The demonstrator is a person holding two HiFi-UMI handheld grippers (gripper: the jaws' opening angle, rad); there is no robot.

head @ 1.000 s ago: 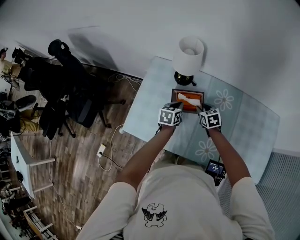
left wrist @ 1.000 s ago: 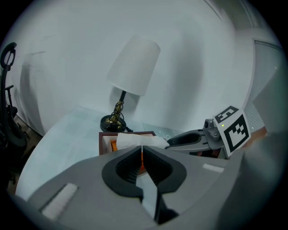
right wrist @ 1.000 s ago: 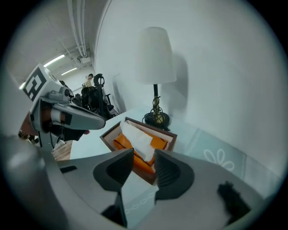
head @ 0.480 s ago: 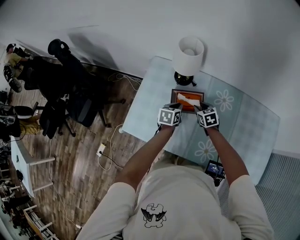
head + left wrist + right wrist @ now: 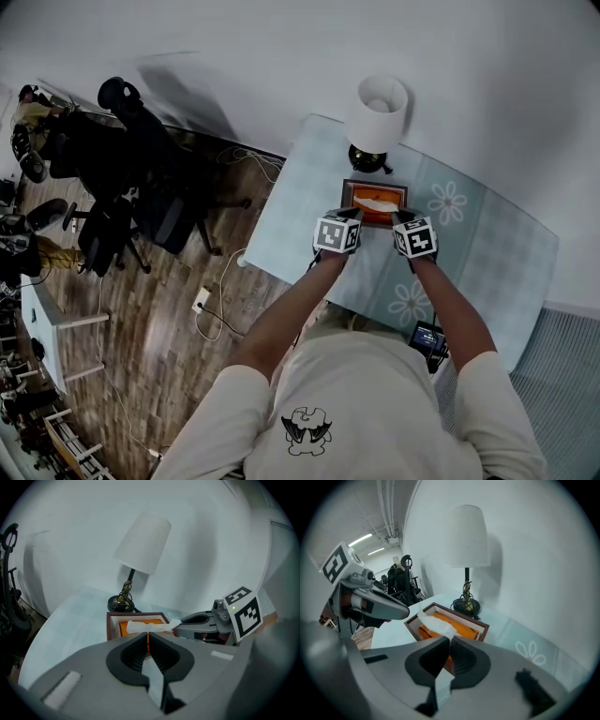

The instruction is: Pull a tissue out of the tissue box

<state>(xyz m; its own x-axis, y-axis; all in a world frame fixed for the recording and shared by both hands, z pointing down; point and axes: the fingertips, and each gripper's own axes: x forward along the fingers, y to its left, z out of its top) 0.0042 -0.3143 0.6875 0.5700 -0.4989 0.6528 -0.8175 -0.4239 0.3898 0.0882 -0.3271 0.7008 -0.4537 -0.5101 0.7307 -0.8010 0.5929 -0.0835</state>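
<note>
Head view: pale blue table (image 5: 487,246) with flower prints, right of centre. The tissue box (image 5: 461,615) sits near its far edge, dark wooden frame, orange inside. A white-shaded lamp (image 5: 377,111) stands just behind the box, against the wall.

Tissue (image 5: 437,623): white, crumpled, standing up out of the box opening and lying across it.

Right gripper (image 5: 450,640): claw closed narrow, the near end of the tissue pinched at its tips. The left gripper view agrees: the right gripper's tip meets the tissue's right end.

Left gripper (image 5: 147,635): claw closed, jaws together, nothing between them. Its tips are at the box's near rim, just below the tissue; contact with the box cannot be made out.

Both grippers lie side by side at the near edge of the box, angled down, arms reaching up from the bottom of the frame.

Upper left of the head view: black office chairs (image 5: 122,178) on a wood floor (image 5: 178,309).
</note>
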